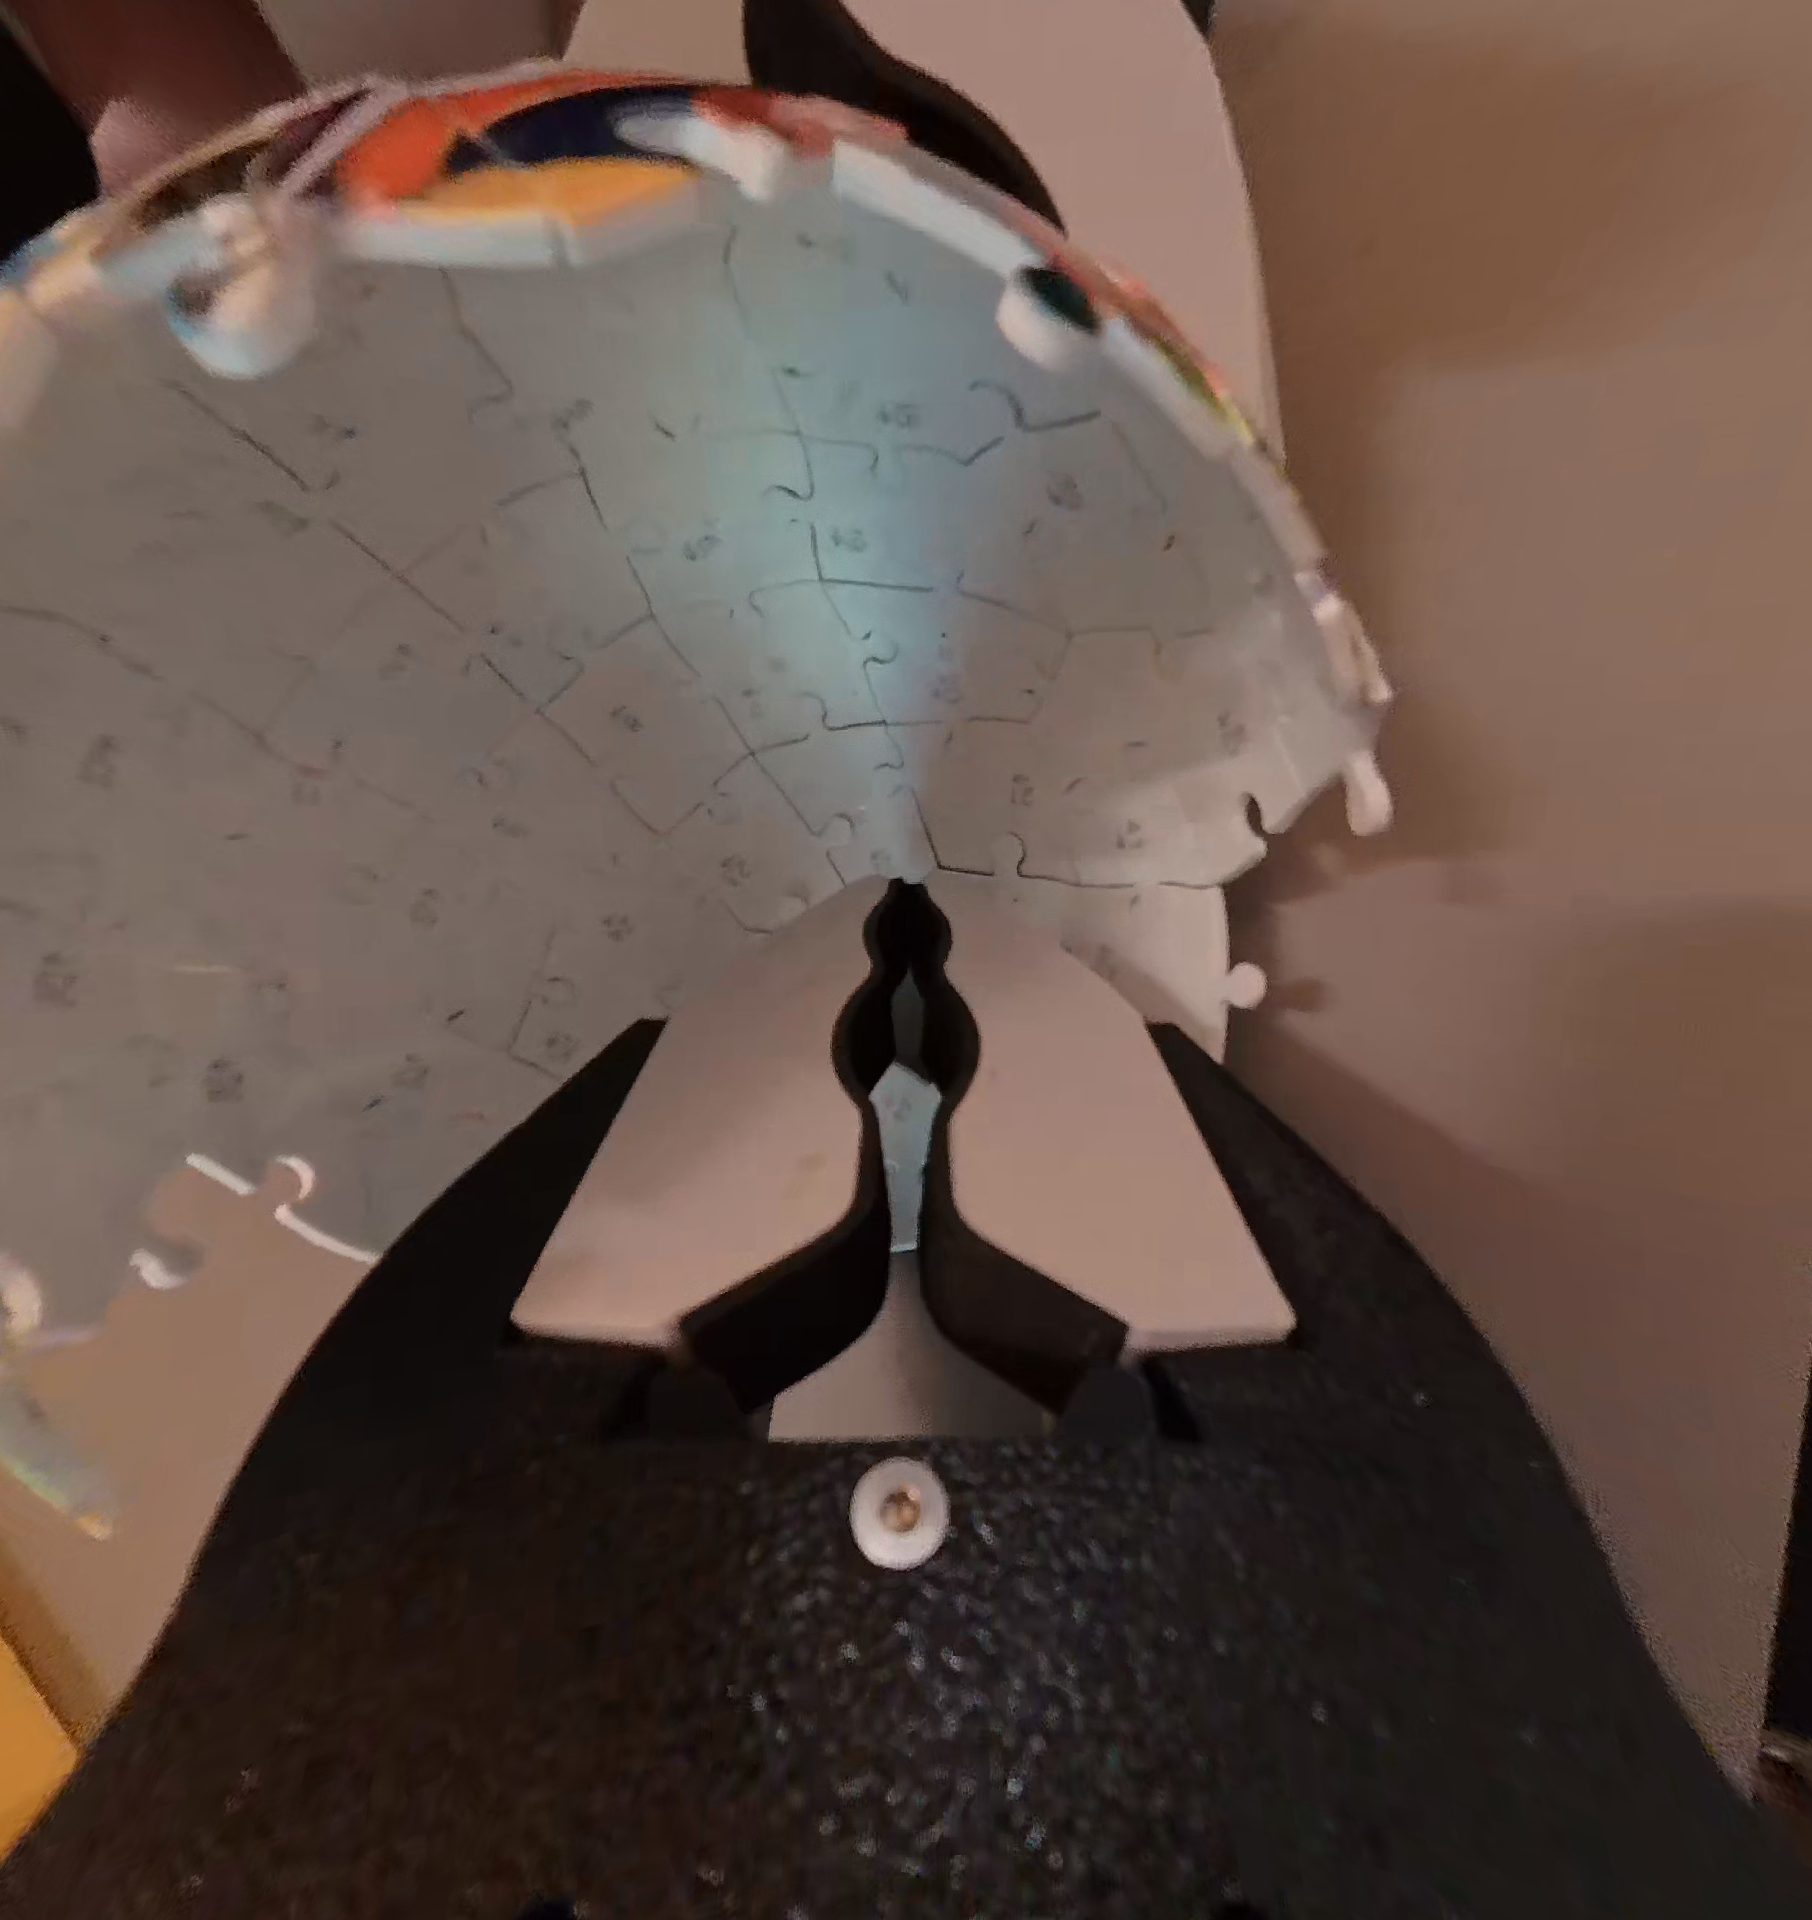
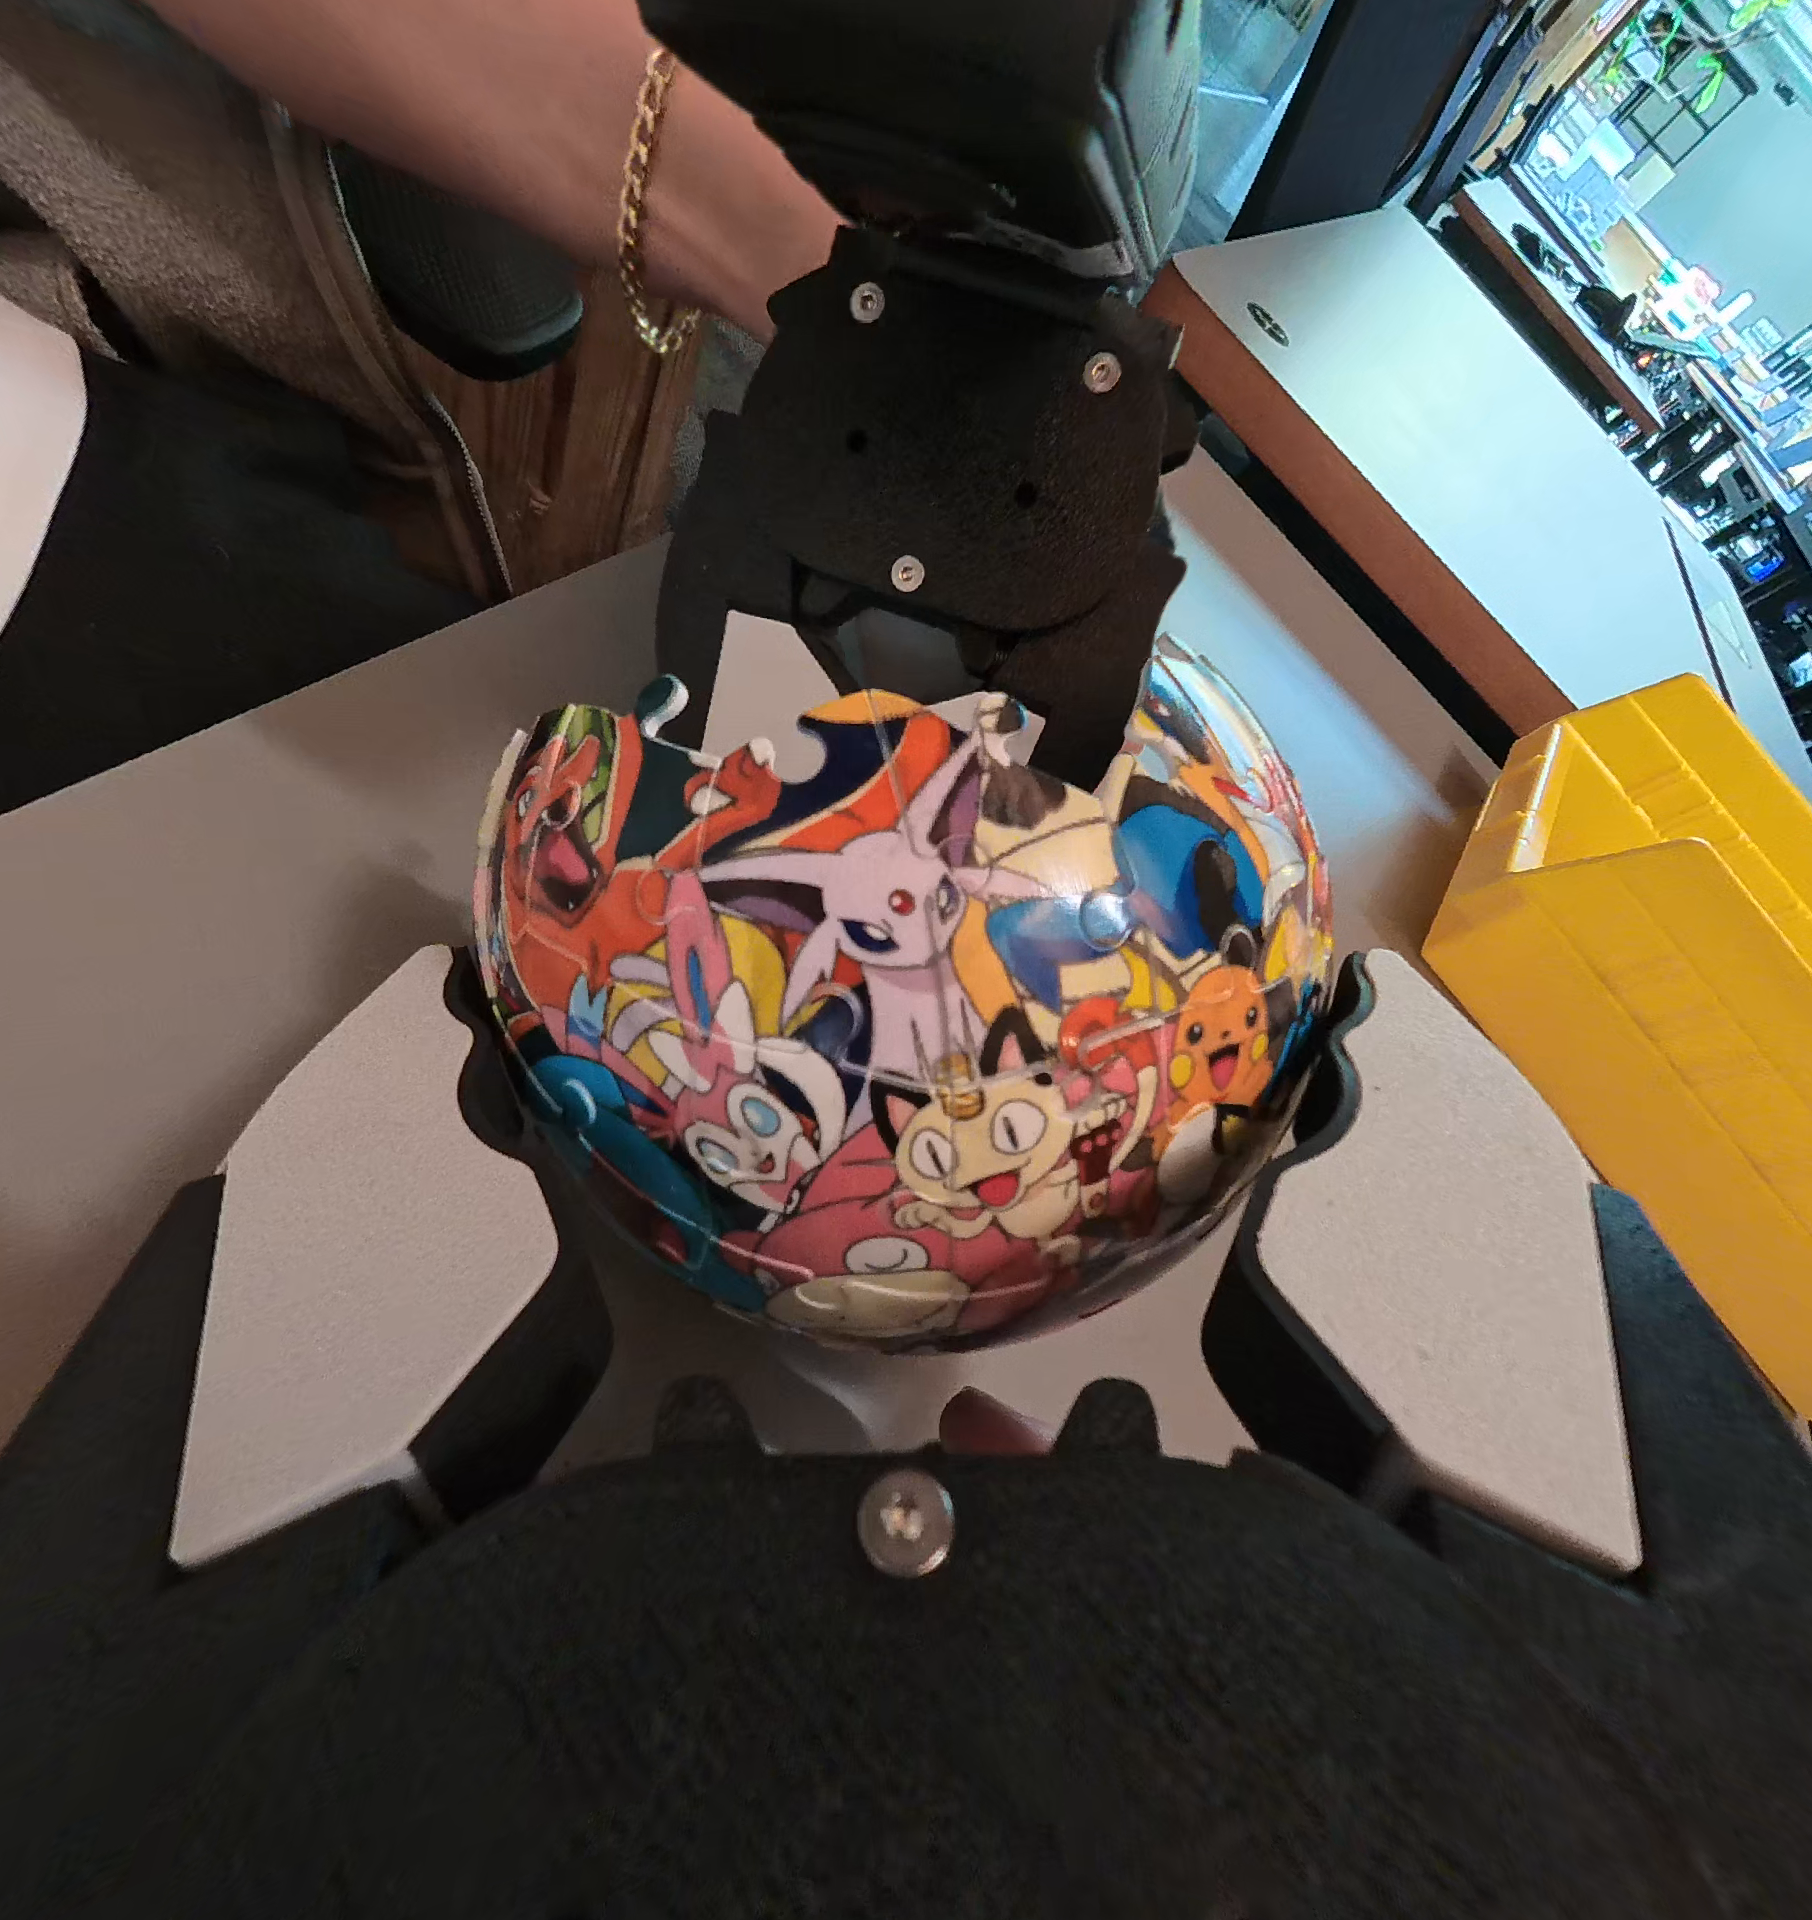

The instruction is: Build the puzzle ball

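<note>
Table (image 2: 206,935) lies beneath everything, a yellow bin (image 2: 1650,1091) at its right. Above it the puzzle ball (image 2: 902,1039) is roughly half built, its upper edge jagged. The right gripper (image 2: 907,1091) cradles it, clamped; the left gripper (image 1: 907,904) pinches its rim.

- Ball (image 2: 902,1029): outside a crowded cartoon print in orange, pink, lilac, blue, yellow and cream, with dark outlines.
- Ball inside (image 1: 673,644): plain pale grey-white, crossed by thin dark seams and small grey marks; a coloured strip at its 12 o'clock rim.
- Right claw (image 2: 907,1049): speckled matte black.
- Left claw (image 1: 907,914): same black.
- Bench (image 2: 206,935): flat light grey.
- Bin (image 2: 1660,1060) at 3 o'clock: bright yellow.
- Bracelet (image 2: 642,197) at 11 o'clock: gold.
</note>
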